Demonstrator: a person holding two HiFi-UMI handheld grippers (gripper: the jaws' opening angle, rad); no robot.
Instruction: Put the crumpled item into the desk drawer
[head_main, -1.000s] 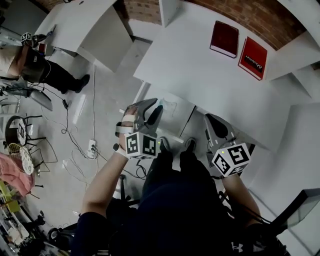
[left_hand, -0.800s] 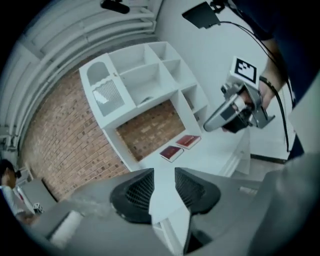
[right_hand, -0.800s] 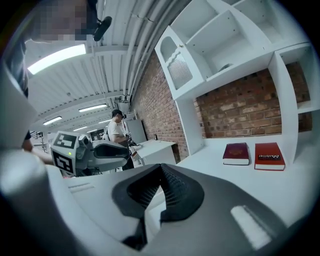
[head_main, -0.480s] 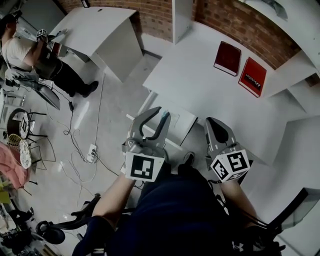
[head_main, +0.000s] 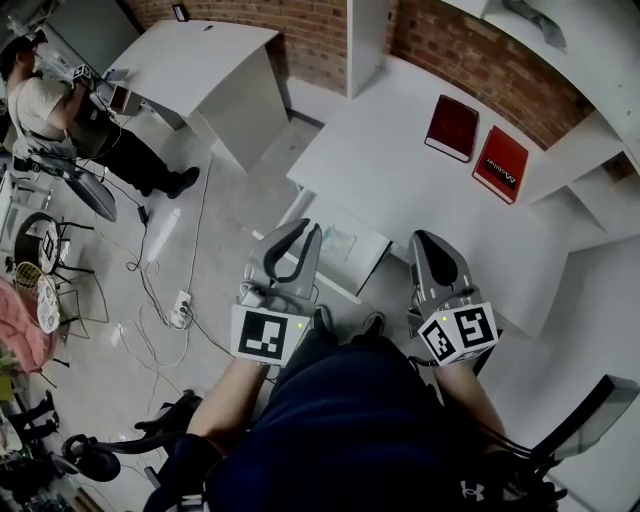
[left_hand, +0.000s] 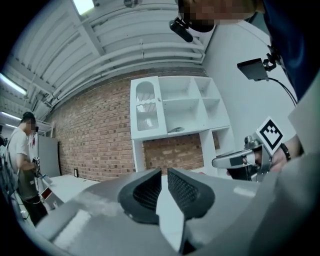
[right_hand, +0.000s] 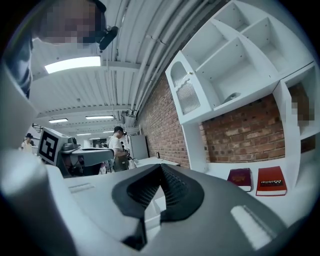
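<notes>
Scene: a person looks steeply down past their own lap at a white tabletop (head_main: 400, 170) set against a brick wall.
Drawer: the drawer (head_main: 372, 256) under the tabletop's near edge stands pulled out towards the person.
Crumpled item: a pale, faintly bluish crumpled item (head_main: 338, 240) appears to lie inside the open drawer, though it is small and hard to make out.
Left claw: the left claw (head_main: 306, 232) hangs just over the drawer's left side. Its jaws are closing to a narrow slit, with nothing between them.
Right claw: the right claw (head_main: 425, 240) is held beside the drawer's right side, with its tips pressed together and nothing in them.
How the item should handle: probably very light, soft and springy, like thin paper or film. It is unlikely to break but could easily be flicked away.
Where to take hold: pinch a raised fold near its middle gently, from above.
Progress: the item looks already placed in the drawer.
Also on the tabletop: two red books (head_main: 452, 128) lie far back, well apart from the drawer.
</notes>
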